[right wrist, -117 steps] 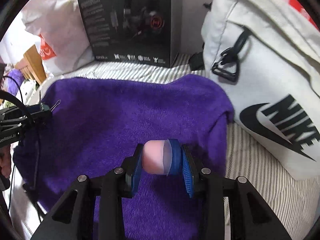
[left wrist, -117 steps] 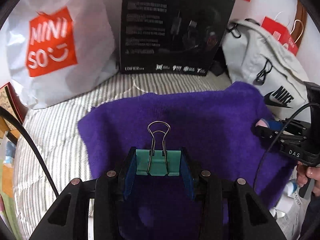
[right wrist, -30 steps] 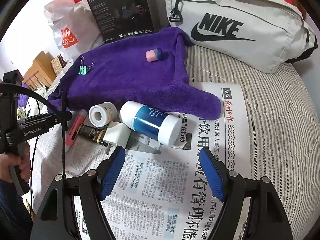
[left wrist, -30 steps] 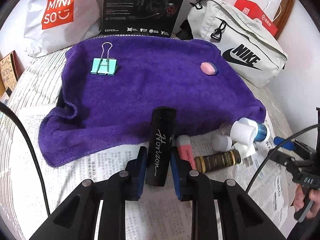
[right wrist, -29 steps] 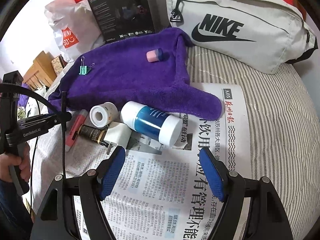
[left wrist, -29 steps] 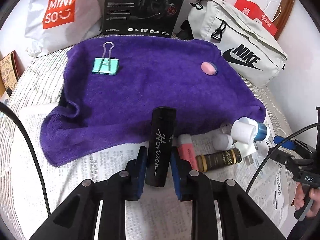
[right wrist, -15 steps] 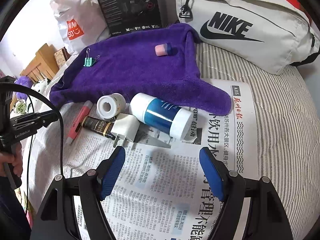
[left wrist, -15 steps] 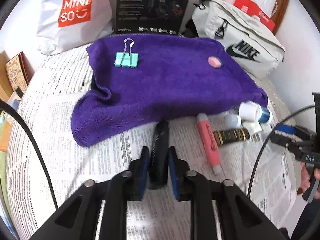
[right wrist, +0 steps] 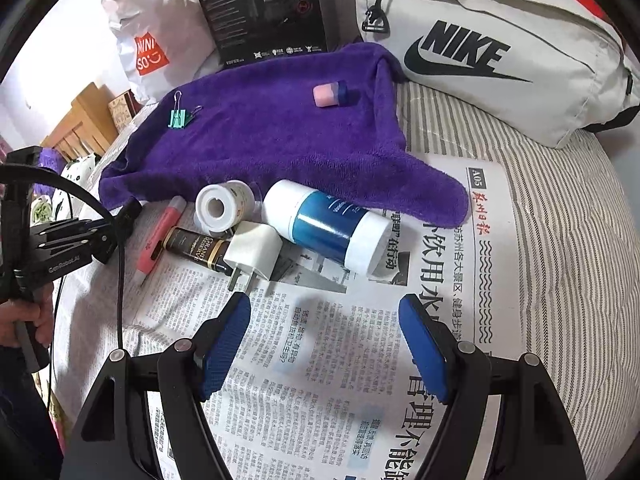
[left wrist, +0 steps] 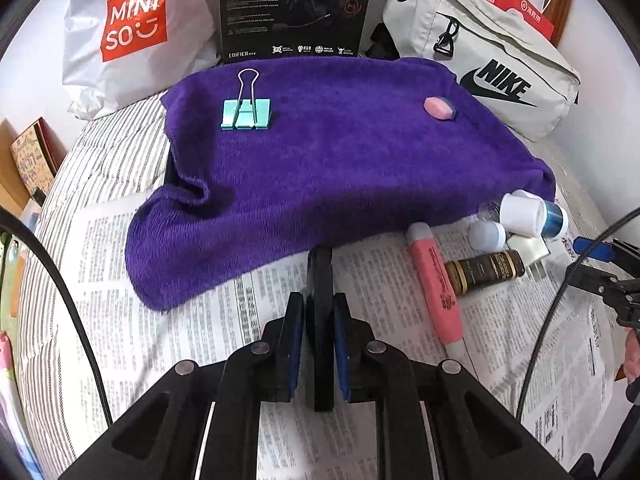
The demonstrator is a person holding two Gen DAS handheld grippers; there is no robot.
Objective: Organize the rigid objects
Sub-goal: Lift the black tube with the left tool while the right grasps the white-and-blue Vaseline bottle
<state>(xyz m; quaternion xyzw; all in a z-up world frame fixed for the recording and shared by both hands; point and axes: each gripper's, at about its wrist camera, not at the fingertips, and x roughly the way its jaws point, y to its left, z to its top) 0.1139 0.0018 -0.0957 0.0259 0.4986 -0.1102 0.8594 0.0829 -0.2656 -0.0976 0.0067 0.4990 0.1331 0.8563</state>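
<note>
Pick step: my left gripper [left wrist: 316, 344] fingers pinch black case [left wrist: 320, 280] over newspaper, just before purple towel [left wrist: 340, 152]. Right gripper [right wrist: 324, 344] fingers spread, empty. Next: carry case onto towel.

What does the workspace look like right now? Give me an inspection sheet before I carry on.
Surface: striped bedding with newspaper and a purple towel spread on it.
Job's things: teal binder clip and pink eraser lie on the towel; pink marker, tape roll, blue-and-white bottle, brown tube and white charger plug lie on the newspaper.
Clutter: nothing seen.
Grippers: left gripper shut on a black case; right gripper open, empty.
Cables: black cable along the left gripper's side.
Surroundings: Miniso bag, black headset box, Nike bag.
</note>
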